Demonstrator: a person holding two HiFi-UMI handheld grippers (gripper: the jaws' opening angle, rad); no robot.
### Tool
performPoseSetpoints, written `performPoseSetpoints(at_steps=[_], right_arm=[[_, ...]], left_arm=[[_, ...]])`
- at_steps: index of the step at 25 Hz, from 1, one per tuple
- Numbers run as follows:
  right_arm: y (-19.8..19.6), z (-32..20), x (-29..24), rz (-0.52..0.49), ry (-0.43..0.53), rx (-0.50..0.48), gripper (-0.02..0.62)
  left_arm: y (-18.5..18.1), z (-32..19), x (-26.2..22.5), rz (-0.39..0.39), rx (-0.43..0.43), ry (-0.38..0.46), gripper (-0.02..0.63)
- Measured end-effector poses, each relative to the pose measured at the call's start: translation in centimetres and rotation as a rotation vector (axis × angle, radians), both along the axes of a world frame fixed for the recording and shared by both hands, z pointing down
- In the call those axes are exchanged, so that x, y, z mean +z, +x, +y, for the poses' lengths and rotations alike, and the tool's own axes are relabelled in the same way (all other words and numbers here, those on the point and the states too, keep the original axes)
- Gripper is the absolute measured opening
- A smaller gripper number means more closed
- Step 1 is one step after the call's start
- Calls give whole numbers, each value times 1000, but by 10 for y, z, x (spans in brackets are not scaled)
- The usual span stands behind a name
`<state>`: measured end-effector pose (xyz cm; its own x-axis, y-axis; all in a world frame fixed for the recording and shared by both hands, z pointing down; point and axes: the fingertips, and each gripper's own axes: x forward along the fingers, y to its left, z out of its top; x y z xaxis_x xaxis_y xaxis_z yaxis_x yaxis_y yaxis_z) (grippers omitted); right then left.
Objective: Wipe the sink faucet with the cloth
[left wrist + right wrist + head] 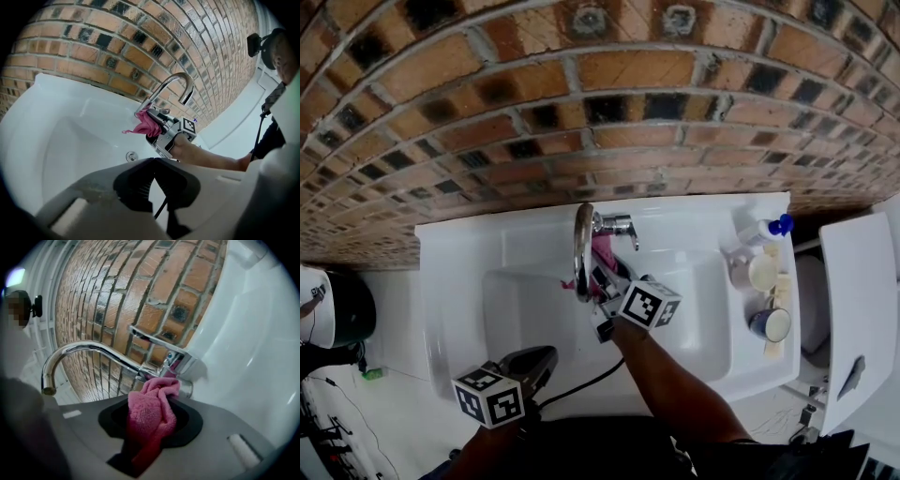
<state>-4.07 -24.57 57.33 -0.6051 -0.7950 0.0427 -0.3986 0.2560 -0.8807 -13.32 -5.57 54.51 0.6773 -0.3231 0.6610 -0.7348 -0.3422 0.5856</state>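
Observation:
A chrome faucet [580, 251] arches over the white sink [459, 272], its lever handle [616, 224] at the back. My right gripper [602, 277] is shut on a pink cloth [606, 251] and holds it against the faucet's base, under the handle. In the right gripper view the cloth [152, 416] bunches between the jaws of my right gripper [154, 401], touching the faucet body [180, 366]; the spout [89, 351] curves off left. My left gripper [542, 359] hangs at the sink's front edge, shut and empty. Its own view shows the left gripper [152, 161], the cloth [146, 124] and the spout [174, 80].
A brick wall [581, 94] rises behind the sink. On the sink's right ledge stand a blue-capped bottle [764, 231] and two cups [761, 272], [769, 324]. A white panel [862, 309] lies further right. The drain [131, 156] sits in the basin floor.

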Motion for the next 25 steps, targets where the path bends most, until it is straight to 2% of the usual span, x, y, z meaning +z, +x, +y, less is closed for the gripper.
performPoseSetpoints(at_steps=[11, 19, 25], right_arm=[[-4, 1, -95, 32, 275, -84, 132], [-4, 5, -131, 195, 448, -216, 132], [-9, 18, -147, 321, 605, -381, 132]], left_arm=[[9, 4, -8, 27, -48, 29, 3], [16, 13, -20, 41, -84, 65, 3], [21, 24, -26, 46, -118, 79, 3]])
